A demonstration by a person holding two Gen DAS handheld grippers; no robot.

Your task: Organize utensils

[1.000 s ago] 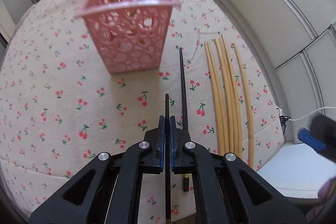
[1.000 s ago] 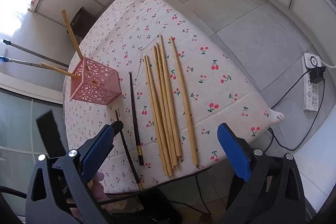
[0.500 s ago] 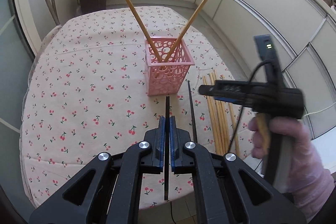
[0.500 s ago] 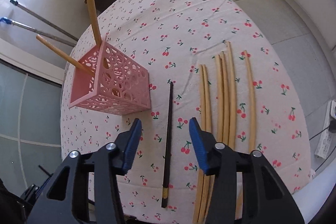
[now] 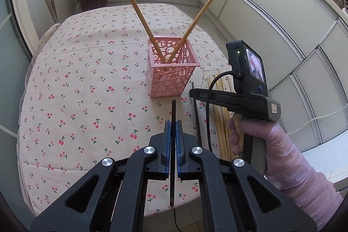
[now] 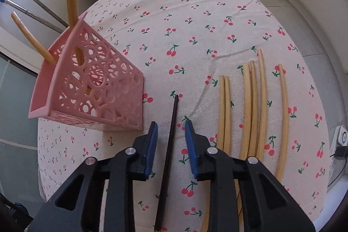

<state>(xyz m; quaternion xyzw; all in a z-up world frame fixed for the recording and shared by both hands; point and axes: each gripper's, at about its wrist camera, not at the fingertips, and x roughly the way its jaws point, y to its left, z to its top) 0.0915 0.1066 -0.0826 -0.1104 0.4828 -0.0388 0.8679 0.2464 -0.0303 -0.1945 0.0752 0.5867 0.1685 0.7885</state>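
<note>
Gripping one black chopstick [image 5: 173, 123], your left gripper [image 5: 173, 132] is clenched above the cherry-print tablecloth [image 5: 87, 79]. Your right gripper [image 6: 170, 134] is spread astride the second black chopstick [image 6: 171, 134] lying beside the pink basket [image 6: 97, 88]; next, close on it squarely.

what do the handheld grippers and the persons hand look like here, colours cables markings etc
Both grippers, left gripper and right gripper, have black plastic linkage arms with silver bolts and blue-padded jaws. The right one carries a black camera unit with a green light, small screen and looping black cable. The gloved hand wears translucent pink.
</note>
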